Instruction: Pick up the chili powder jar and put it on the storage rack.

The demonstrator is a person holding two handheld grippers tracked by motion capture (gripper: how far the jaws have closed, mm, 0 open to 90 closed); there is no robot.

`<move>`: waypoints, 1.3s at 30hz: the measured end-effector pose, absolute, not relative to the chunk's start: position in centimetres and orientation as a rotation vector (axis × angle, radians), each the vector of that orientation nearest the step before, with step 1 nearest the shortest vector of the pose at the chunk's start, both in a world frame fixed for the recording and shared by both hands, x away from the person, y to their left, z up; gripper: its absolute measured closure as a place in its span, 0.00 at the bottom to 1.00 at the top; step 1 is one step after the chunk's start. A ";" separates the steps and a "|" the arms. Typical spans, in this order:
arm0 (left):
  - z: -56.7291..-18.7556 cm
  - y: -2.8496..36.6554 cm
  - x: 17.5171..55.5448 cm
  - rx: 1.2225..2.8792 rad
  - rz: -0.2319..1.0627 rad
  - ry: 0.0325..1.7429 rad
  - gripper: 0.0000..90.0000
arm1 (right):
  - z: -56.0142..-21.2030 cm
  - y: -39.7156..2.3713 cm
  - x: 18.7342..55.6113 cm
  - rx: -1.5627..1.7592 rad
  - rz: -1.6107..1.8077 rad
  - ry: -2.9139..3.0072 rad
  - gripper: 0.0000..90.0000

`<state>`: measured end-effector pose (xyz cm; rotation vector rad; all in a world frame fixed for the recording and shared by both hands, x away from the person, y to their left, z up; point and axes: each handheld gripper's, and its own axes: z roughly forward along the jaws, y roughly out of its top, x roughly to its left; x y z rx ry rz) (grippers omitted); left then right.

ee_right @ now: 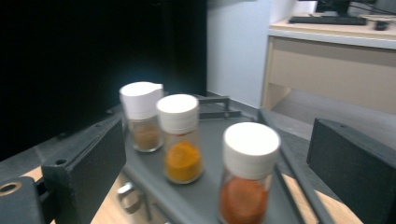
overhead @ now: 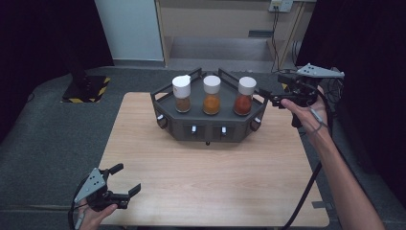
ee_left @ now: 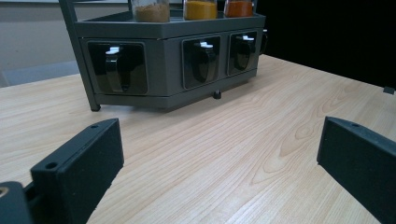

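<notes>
One red spice jar stands upright, cap up.

Left gripper low, right gripper raised, both fingers spread apart.

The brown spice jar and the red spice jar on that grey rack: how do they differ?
The brown spice jar stands at the rack's left end, far from the right gripper; the red spice jar stands at the right end, nearest it. The brown jar's cap looks lopsided; the red jar's is plain round. Both are upright, clear, white-capped.
</notes>
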<state>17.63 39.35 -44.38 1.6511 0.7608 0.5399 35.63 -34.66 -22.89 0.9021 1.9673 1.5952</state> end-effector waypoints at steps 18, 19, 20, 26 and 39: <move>-44.4 39.3 17.6 1.652 0.540 0.762 0.00 | -25.4 -36.5 30.5 0.705 1.656 2.015 0.02; -44.4 39.3 17.6 1.651 0.540 0.763 0.00 | -25.6 -36.6 30.3 0.688 1.653 2.014 0.02; -44.4 39.3 17.6 1.651 0.541 0.763 0.00 | -25.7 -36.7 30.0 0.674 1.651 2.015 0.02; -44.4 39.4 17.6 1.651 0.540 0.762 0.00 | -27.0 -37.2 28.3 0.611 1.647 2.005 0.02; -44.4 39.4 17.6 1.649 0.541 0.764 0.00 | -29.8 -38.3 24.5 0.613 1.591 1.999 0.03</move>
